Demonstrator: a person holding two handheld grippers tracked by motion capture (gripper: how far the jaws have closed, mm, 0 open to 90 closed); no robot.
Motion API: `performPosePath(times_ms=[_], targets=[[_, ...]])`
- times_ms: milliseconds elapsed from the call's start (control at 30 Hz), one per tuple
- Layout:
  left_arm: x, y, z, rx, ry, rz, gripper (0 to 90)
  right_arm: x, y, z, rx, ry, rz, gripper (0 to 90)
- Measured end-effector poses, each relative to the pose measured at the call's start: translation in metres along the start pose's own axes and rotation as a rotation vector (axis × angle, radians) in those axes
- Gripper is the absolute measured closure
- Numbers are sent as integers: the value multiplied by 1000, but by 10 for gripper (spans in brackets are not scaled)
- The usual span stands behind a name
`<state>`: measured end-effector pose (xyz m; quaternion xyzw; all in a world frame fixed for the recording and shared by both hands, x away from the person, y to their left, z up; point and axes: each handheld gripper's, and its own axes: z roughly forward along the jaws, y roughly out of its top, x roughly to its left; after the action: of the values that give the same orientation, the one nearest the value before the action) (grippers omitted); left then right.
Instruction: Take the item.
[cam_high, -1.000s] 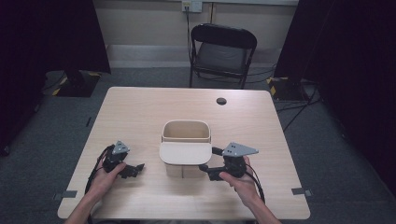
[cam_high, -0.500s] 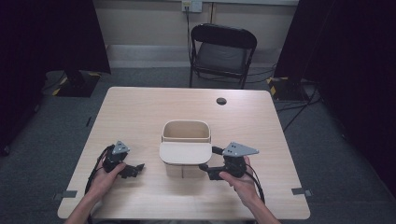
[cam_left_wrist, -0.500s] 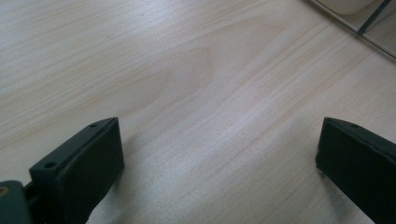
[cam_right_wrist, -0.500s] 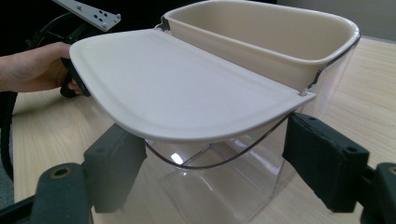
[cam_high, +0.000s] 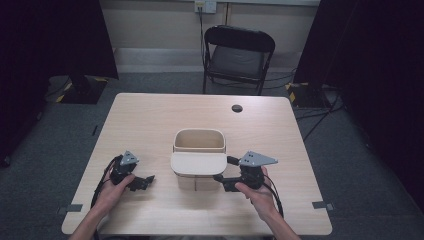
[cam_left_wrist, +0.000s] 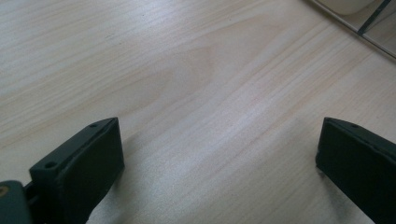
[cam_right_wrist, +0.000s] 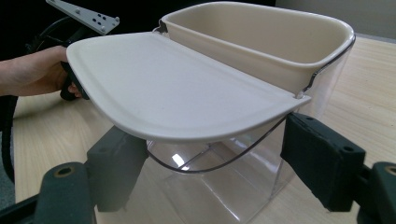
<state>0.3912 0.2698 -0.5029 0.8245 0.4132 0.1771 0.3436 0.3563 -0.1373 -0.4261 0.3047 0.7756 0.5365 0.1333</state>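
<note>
Now | container lid (cam_right_wrist: 177, 93) | above right tool's (cam_right_wrist: 210, 172) open jaws

The desk (cam_high: 150, 120) is pale wood with a fine streaked grain. The container (cam_right_wrist: 252, 182) on it has clear, see-through walls, a cream inner tub (cam_right_wrist: 261, 37) and a cream flap lid (cam_right_wrist: 173, 93). Both the left gripper (cam_high: 145, 181) and right gripper (cam_high: 223, 182) are black with grey top plates. A small black disc (cam_high: 237, 108) lies at the far side; the chair (cam_high: 239, 55) beyond is black.
</note>
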Motion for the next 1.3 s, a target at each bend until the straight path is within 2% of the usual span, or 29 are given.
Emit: performPosePath(times_ms=[300, 1300], targets=[[0, 0, 0, 0, 0, 0, 3, -1, 1, -1, 5, -5, 4, 223], [0, 0, -1, 4, 3, -3, 3, -4, 12, -2, -30, -14, 18, 266]])
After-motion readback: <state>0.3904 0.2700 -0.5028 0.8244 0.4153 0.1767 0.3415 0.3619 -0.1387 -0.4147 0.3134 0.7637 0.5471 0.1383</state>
